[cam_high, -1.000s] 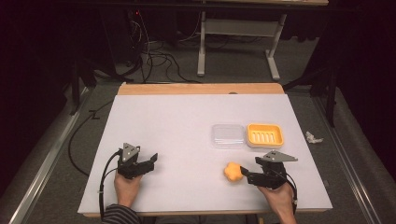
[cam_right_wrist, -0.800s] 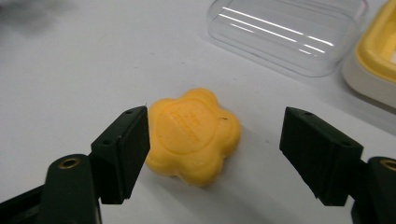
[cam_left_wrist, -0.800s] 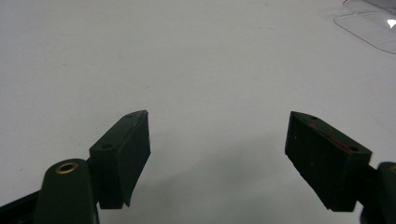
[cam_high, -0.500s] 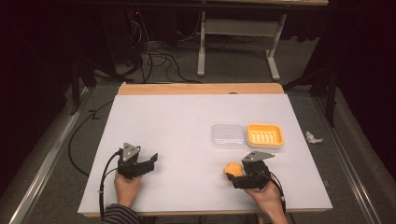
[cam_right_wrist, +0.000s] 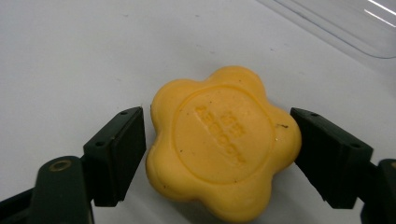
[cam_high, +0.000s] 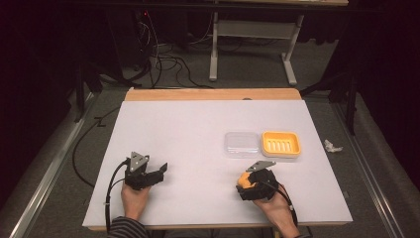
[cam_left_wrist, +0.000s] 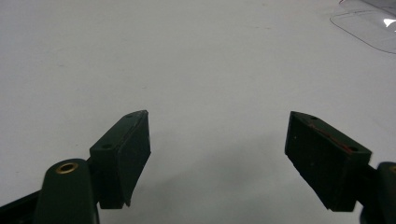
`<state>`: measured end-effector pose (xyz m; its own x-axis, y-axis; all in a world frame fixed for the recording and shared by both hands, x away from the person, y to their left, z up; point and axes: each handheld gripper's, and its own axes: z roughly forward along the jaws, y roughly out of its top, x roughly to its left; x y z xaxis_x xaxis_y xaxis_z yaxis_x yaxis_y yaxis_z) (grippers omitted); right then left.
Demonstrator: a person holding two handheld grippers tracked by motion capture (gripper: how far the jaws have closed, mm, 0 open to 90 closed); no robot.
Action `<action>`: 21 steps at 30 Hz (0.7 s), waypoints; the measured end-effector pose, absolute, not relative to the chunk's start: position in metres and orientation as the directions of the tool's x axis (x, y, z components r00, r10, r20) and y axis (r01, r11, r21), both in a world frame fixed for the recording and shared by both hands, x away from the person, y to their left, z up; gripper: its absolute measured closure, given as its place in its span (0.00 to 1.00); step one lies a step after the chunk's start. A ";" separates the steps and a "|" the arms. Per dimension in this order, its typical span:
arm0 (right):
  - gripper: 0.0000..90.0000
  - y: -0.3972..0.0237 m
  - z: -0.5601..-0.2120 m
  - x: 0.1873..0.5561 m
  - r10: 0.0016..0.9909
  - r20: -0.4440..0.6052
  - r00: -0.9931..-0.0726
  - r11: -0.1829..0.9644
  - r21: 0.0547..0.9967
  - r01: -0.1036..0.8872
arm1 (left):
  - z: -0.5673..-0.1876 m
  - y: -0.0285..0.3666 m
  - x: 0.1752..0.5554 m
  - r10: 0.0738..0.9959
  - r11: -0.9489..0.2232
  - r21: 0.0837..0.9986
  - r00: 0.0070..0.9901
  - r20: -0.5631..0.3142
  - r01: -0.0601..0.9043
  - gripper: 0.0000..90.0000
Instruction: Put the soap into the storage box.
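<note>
- A white, matte table point(cam_high: 198, 129) with a wooden far edge stands on grey floor in a dark room.
- A clear lid point(cam_high: 241, 144) touches a yellow ribbed soap dish point(cam_high: 281, 144).
- The left gripper point(cam_high: 159, 171) rests gaping over bare tabletop.
- The right gripper point(cam_right_wrist: 217, 154) brackets a flower-shaped yellow soap point(cam_right_wrist: 222, 140), jaws spread, barely touching.

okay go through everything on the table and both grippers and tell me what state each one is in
Left gripper: open, holding nothing, low over bare table.
Right gripper: open, jaws either side of the soap, not yet clamped.
Soap: flat on the table, stamped face up.
Clear lid: lying beside the dish, off it.
Soap dish: uncovered, nothing in it.
</note>
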<state>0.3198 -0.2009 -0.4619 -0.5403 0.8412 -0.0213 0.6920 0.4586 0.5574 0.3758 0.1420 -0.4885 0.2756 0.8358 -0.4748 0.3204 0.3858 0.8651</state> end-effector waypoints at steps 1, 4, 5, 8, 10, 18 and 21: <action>0.26 -0.200 -0.463 0.320 0.843 -0.026 -0.537 0.460 0.552 0.696 | -0.489 0.142 0.376 0.836 0.386 0.865 0.276 -0.475 0.321 0.25; 0.30 -0.200 -0.464 0.320 0.843 -0.045 -0.536 0.468 0.551 0.691 | -0.489 0.142 0.376 0.836 0.385 0.865 0.276 -0.475 0.322 0.25; 0.30 -0.200 -0.464 0.320 0.844 -0.042 -0.535 0.466 0.551 0.692 | -0.489 0.142 0.376 0.836 0.385 0.865 0.276 -0.475 0.323 0.25; 0.30 -0.201 -0.464 0.320 0.843 -0.038 -0.536 0.466 0.550 0.694 | -0.489 0.142 0.376 0.837 0.381 0.866 0.278 -0.472 0.322 0.25; 0.30 -0.201 -0.464 0.320 0.843 -0.041 -0.537 0.467 0.551 0.691 | -0.489 0.142 0.376 0.837 0.382 0.866 0.278 -0.472 0.322 0.25; 0.31 -0.203 -0.465 0.319 0.832 -0.031 -0.554 0.472 0.565 0.677 | -0.489 0.141 0.376 0.836 0.384 0.865 0.277 -0.474 0.324 0.26; 0.31 -0.205 -0.465 0.320 0.826 -0.028 -0.563 0.477 0.567 0.671 | -0.489 0.141 0.376 0.835 0.386 0.863 0.275 -0.477 0.326 0.27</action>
<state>0.3203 -0.2046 -0.4652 -0.5635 0.8256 -0.0281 0.6710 0.4772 0.5675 0.3763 0.1414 -0.4887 0.2752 0.8347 -0.4770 0.3257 0.3858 0.8632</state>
